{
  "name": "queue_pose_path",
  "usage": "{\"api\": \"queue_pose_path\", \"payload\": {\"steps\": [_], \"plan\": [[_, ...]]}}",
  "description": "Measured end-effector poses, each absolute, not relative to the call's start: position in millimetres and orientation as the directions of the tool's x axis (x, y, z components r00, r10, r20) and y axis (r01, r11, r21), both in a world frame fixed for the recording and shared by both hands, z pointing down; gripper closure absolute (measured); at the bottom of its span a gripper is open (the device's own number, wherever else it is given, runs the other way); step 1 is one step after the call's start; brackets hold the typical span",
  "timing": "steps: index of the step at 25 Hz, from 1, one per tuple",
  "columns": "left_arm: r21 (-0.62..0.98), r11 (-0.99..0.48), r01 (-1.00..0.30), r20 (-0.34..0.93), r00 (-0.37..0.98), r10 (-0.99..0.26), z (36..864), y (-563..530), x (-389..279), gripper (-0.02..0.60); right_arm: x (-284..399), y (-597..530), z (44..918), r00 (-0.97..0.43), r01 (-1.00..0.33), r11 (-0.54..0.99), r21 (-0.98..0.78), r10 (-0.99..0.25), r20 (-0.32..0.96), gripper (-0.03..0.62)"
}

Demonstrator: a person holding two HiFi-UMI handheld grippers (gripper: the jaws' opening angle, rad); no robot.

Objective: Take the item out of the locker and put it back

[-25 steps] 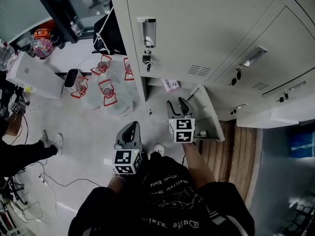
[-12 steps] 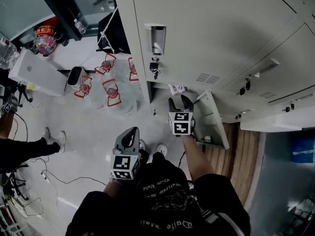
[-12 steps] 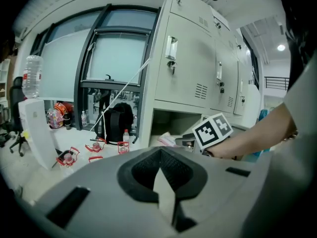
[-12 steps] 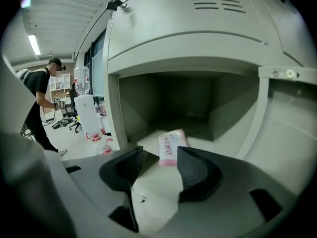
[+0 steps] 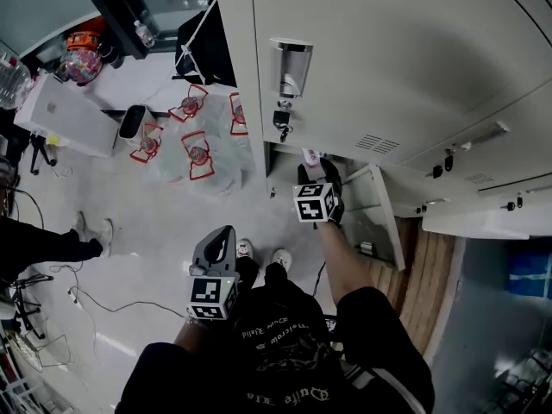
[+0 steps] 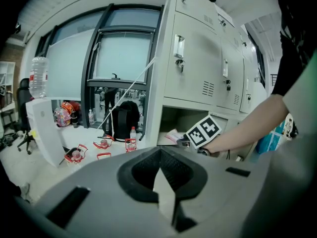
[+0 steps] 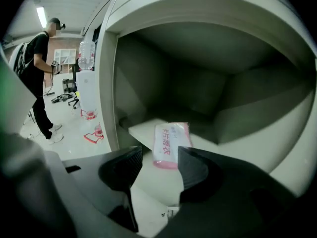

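— Pink-edged flat plastic packet: where is it?
— On the open grey locker floor, just past the right gripper; its jaws, apart and just opened wider, hold nothing. Left gripper jaws: together, empty.
— Risk?
— Jaws could shove it deeper; it's thin. Rear corners are murky.

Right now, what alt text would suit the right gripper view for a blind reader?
A pink-edged packet lies inside an open locker, just ahead of the right gripper, whose jaws have just been opening and hold nothing.
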State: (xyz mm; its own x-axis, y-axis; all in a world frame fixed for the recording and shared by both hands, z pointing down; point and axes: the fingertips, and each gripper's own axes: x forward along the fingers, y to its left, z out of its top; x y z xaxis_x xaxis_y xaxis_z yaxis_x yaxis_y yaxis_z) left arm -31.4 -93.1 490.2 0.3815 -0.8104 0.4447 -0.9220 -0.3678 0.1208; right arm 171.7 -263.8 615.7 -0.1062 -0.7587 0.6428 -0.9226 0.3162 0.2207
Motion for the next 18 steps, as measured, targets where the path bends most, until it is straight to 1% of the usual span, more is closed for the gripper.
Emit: {"api": "queue_pose_path", "payload": {"steps": [10, 12, 15, 18], "plan": [[0.088, -0.325, -0.942, 0.478, 0.326, -0.816, 495.3, -87.1, -50.6, 0.575, 178.2, -278.6, 638.1, -0.044, -0.877, 0.358, 0.319, -0.722, 0.69, 0.386], [0.085, -0.321, -0.943, 0.477, 0.321, -0.818, 495.3, -88.3, -52.3, 0.575, 180.0, -279.6, 639.9, -0.035, -0.88, 0.352, 0.32, -0.719, 0.695, 0.402], [0.088, -0.311, -0.946, 0.478, 0.314, -0.82, 495.4, -88.8, -55.4, 0.575, 183.0, -279.4, 640.5, -0.019, -0.886, 0.336, 0.32, -0.715, 0.699, 0.447], [0.089, -0.305, -0.948, 0.479, 0.309, -0.822, 495.4, -89.1, -58.9, 0.575, 183.8, -280.0, 639.0, -0.013, -0.884, 0.334, 0.326, -0.716, 0.698, 0.516]]}}
